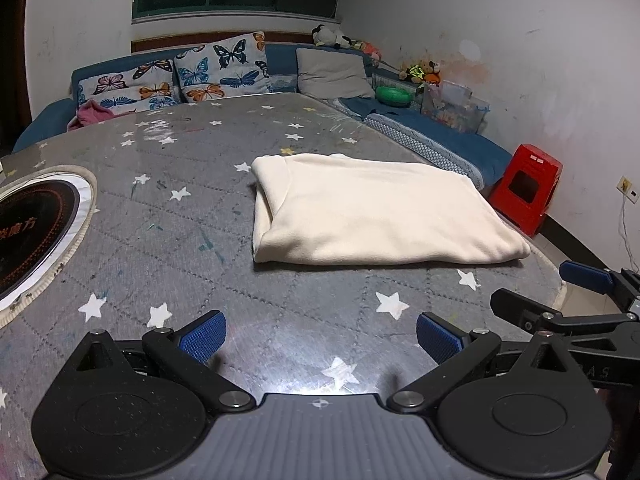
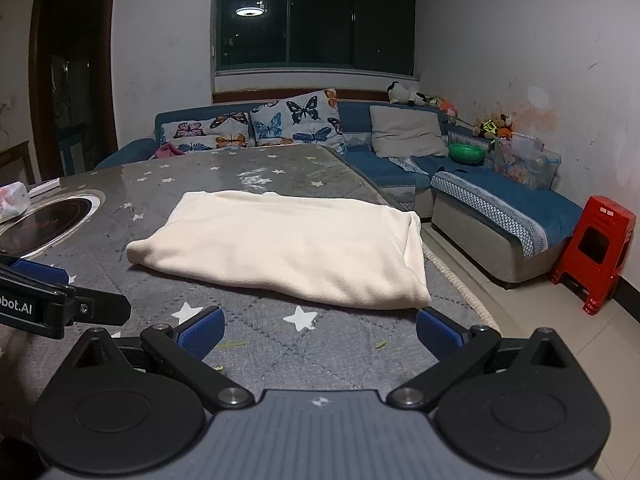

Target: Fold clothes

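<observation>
black left gripper reads "bot.ai".

The left gripper has a grey ribbed body with a small crosshair mark in the middle. On each side sits a black rounded plate with a raised disc, and black link arms are joined with silver round screws. Its fingertips carry blue pads with a fine grid texture. The right gripper is built the same, with blue pads on its fingertips. In the right wrist view, white letters "bot.AI" are printed on the left gripper.
</observation>
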`<act>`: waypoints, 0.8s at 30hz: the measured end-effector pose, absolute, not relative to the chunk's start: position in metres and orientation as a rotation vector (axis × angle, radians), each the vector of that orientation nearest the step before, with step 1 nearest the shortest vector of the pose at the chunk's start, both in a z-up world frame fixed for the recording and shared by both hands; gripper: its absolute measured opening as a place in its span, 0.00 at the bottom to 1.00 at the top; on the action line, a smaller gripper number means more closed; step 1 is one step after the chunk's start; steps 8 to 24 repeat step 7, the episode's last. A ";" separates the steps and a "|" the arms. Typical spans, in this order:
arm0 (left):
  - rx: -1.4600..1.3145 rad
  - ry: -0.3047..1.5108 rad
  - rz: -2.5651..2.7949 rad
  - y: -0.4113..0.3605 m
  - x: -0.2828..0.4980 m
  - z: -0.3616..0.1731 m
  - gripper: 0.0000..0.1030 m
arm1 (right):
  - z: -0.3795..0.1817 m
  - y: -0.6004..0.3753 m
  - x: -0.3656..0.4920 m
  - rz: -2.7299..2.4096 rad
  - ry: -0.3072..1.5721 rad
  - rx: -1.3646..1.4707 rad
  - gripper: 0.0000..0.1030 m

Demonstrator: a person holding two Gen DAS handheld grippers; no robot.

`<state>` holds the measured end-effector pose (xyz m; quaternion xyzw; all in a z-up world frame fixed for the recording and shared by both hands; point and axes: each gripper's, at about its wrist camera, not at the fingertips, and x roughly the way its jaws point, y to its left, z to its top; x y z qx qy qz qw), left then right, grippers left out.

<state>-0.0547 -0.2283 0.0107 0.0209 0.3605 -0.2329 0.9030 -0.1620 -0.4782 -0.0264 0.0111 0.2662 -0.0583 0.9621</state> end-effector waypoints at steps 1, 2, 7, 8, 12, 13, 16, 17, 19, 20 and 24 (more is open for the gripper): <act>0.044 0.744 -0.481 -0.228 -0.055 0.011 1.00 | -0.026 -0.478 -0.163 -0.118 0.538 0.022 1.00; 0.043 0.740 -0.482 -0.228 -0.056 0.011 1.00 | -0.026 -0.478 -0.164 -0.118 0.536 0.022 1.00; 0.045 0.717 -0.487 -0.228 -0.060 0.014 1.00 | -0.025 -0.476 -0.166 -0.114 0.527 0.019 1.00; 0.045 0.717 -0.487 -0.228 -0.060 0.014 1.00 | -0.025 -0.476 -0.166 -0.114 0.527 0.019 1.00; 0.045 0.717 -0.487 -0.228 -0.060 0.014 1.00 | -0.025 -0.476 -0.166 -0.114 0.527 0.019 1.00; 0.045 0.717 -0.487 -0.228 -0.060 0.014 1.00 | -0.025 -0.476 -0.166 -0.114 0.527 0.019 1.00; 0.045 0.717 -0.487 -0.228 -0.060 0.014 1.00 | -0.025 -0.476 -0.166 -0.114 0.527 0.019 1.00; 0.045 0.717 -0.487 -0.228 -0.060 0.014 1.00 | -0.025 -0.476 -0.166 -0.114 0.527 0.019 1.00; 0.045 0.717 -0.487 -0.228 -0.060 0.014 1.00 | -0.025 -0.476 -0.166 -0.114 0.527 0.019 1.00; 0.045 0.717 -0.487 -0.228 -0.060 0.014 1.00 | -0.025 -0.476 -0.166 -0.114 0.527 0.019 1.00; 0.045 0.717 -0.487 -0.228 -0.060 0.014 1.00 | -0.025 -0.476 -0.166 -0.114 0.527 0.019 1.00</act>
